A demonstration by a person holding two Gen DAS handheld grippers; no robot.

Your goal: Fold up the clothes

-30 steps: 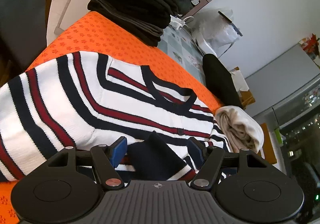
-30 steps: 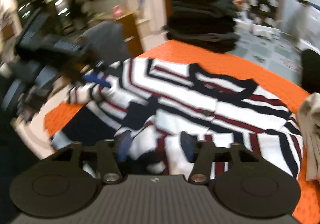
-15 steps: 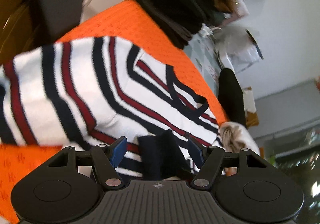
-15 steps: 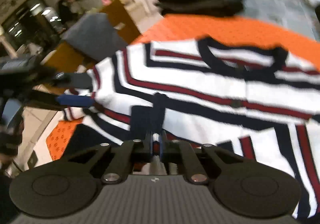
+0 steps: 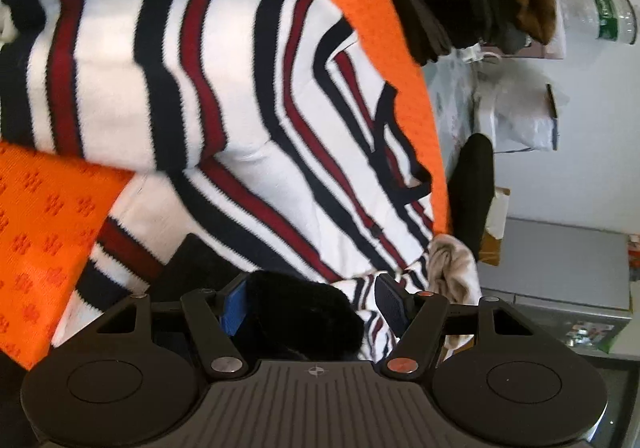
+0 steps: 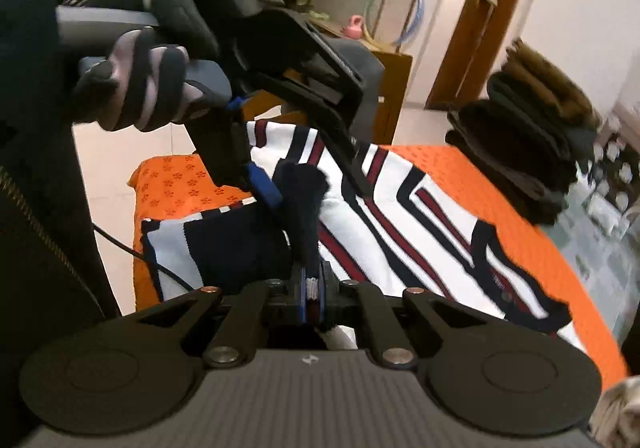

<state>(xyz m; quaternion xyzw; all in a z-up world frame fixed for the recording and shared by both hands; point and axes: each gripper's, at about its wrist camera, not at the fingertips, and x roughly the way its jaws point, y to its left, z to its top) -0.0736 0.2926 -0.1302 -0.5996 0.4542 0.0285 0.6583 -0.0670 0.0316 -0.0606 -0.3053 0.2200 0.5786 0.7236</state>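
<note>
While spread left fingers [image 5: 312,306] flank it, sweater cuff [image 6: 302,204] pinched in right fingers [image 6: 311,294].

There was one striped sweater [image 5: 248,96] on one orange cloth [image 5: 44,220]. Two grippers were there: the left gripper [image 5: 312,304] and the right gripper [image 6: 311,294]. One gloved hand [image 6: 136,88] was visible. There was one stack of dark folded clothes [image 6: 528,144], one beige garment [image 5: 452,260], one separate black garment [image 5: 474,184] and one plastic bottle [image 5: 596,16].
</note>
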